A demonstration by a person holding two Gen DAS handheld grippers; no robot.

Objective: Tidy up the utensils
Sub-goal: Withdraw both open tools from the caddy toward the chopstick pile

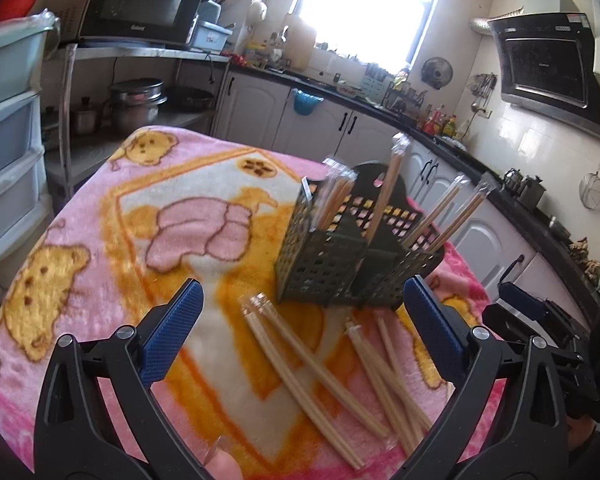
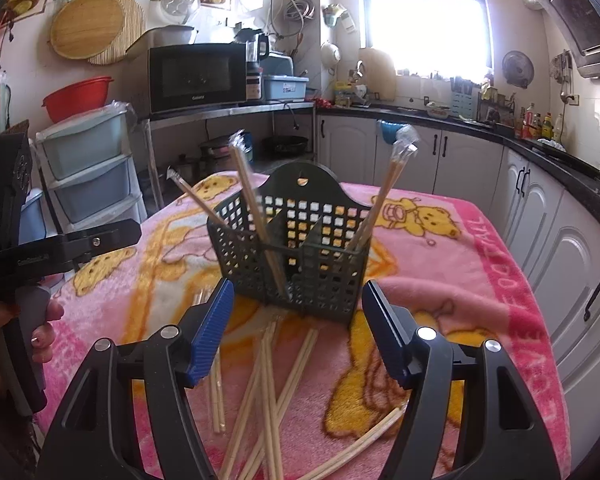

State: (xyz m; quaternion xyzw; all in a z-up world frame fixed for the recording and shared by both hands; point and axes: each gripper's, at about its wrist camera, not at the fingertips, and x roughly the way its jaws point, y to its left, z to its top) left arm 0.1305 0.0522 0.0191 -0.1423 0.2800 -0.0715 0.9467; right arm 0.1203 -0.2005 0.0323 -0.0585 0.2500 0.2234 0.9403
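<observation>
A dark green slotted utensil basket (image 1: 332,264) (image 2: 300,248) stands on a pink bear-print blanket (image 1: 100,240). Several wrapped pairs of wooden chopsticks (image 1: 384,196) (image 2: 256,216) lean upright in its compartments. More chopstick pairs (image 1: 312,372) (image 2: 268,392) lie loose and crossed on the blanket in front of it. My left gripper (image 1: 302,320) hovers open just above the loose pairs, nothing between its blue pads. My right gripper (image 2: 300,328) is open too, close in front of the basket and over the loose pile.
A hand (image 2: 44,320) holds the left tool at the left edge of the right wrist view. Plastic drawers (image 2: 88,168) and a shelf with a microwave (image 2: 196,76) stand beyond the table's far left. White cabinets (image 2: 560,240) run close along the right.
</observation>
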